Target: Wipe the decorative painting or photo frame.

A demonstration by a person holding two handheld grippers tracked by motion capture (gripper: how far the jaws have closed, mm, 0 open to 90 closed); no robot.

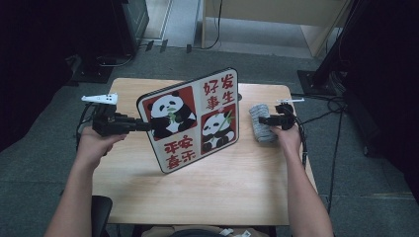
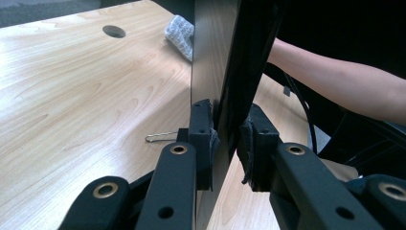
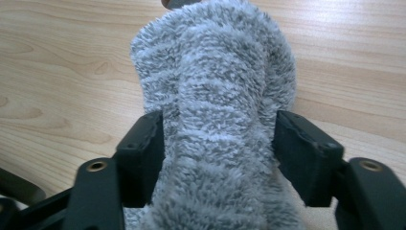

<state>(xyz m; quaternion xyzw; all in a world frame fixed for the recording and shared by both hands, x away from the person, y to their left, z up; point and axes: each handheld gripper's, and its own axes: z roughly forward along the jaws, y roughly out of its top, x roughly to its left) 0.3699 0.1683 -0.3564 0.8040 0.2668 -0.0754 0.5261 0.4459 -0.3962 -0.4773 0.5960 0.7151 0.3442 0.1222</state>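
A panda board (image 1: pixel 192 118), white-edged with red Chinese characters and two panda pictures, stands tilted on its lower corner over the middle of the wooden table (image 1: pixel 197 197). My left gripper (image 1: pixel 146 126) is shut on the board's left edge. In the left gripper view the board (image 2: pixel 215 57) is edge-on, pinched between the pads (image 2: pixel 203 139). A rolled grey fluffy cloth (image 1: pixel 257 111) lies at the right side of the table. My right gripper (image 1: pixel 265 120) is shut around the cloth's middle, and the cloth (image 3: pixel 215 86) bulges between the jaws.
A round cable hole (image 2: pixel 114 31) is in the tabletop, and a thin wire clip (image 2: pixel 160 136) lies near the board's foot. Cables (image 1: pixel 326 106) trail off the table's right side beside a black stand (image 1: pixel 321 74). Dark equipment (image 1: pixel 99 59) stands on the floor at back left.
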